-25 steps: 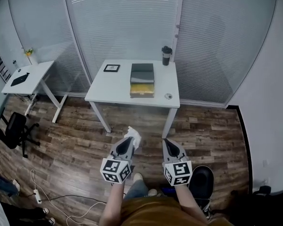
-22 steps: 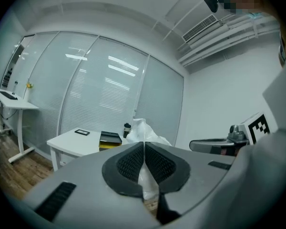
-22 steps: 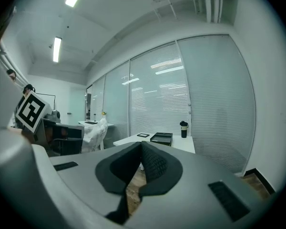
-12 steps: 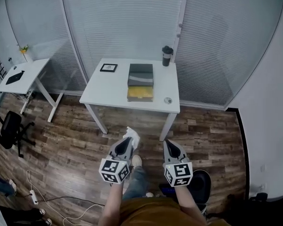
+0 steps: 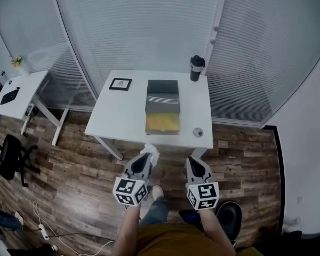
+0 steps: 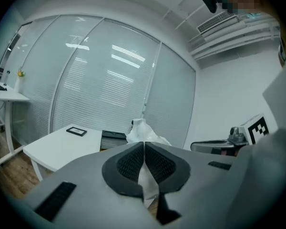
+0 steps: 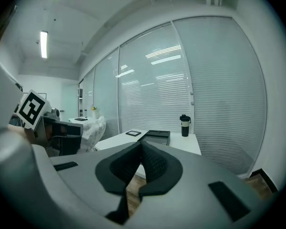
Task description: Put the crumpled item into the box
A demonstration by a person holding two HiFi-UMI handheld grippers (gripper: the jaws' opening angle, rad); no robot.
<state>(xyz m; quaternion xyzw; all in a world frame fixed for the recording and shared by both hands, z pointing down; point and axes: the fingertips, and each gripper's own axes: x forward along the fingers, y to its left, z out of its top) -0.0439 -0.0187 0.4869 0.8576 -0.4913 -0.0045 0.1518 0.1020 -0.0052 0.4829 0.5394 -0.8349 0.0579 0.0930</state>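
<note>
My left gripper (image 5: pixel 147 156) is shut on a crumpled white paper (image 5: pixel 151 152), which sticks out above the jaw tips (image 6: pixel 142 133) in the left gripper view. It hangs over the wooden floor just in front of the white table (image 5: pixel 122 113). On that table lies an open box (image 5: pixel 162 106) with a dark lid part at the back and a yellow inside at the front; it also shows as the open box (image 7: pixel 155 136) in the right gripper view. My right gripper (image 5: pixel 193 162) is shut and empty, beside the left one.
A black tumbler (image 5: pixel 196 68), a small framed picture (image 5: pixel 120 84) and a small round object (image 5: pixel 198 132) stand on the table. Glass walls with blinds are behind it. A second white desk (image 5: pixel 18 89) and an office chair (image 5: pixel 10 152) are at the left.
The view has come nearer the table, which now sits larger and lower in the frame. Both grippers keep their pose, the left still holding the paper.
</note>
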